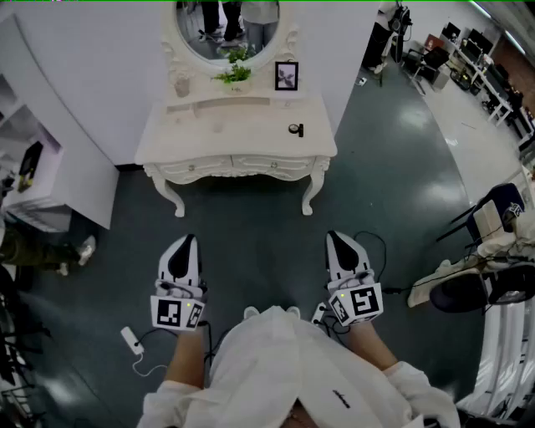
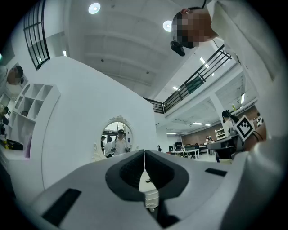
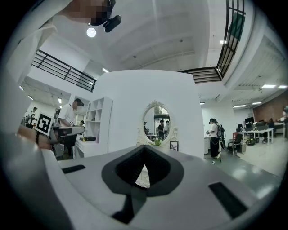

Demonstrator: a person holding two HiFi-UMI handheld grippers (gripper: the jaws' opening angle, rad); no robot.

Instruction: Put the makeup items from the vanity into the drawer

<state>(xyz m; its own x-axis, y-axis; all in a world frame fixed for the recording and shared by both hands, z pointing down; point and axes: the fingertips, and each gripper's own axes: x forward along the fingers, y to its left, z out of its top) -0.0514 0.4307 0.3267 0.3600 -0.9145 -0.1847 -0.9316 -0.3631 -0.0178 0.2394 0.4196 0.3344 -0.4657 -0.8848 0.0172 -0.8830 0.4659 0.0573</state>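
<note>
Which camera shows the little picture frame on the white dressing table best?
The head view: the picture frame stands clear on the vanity's back shelf, right of the plant. The right gripper view shows it tiny, beside the mirror. The left gripper view doesn't clearly show it.

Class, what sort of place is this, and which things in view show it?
Probably a mock dressing corner in a big open office hall: a white vanity with an oval mirror stands against a partition, desks and monitors beyond.
</note>
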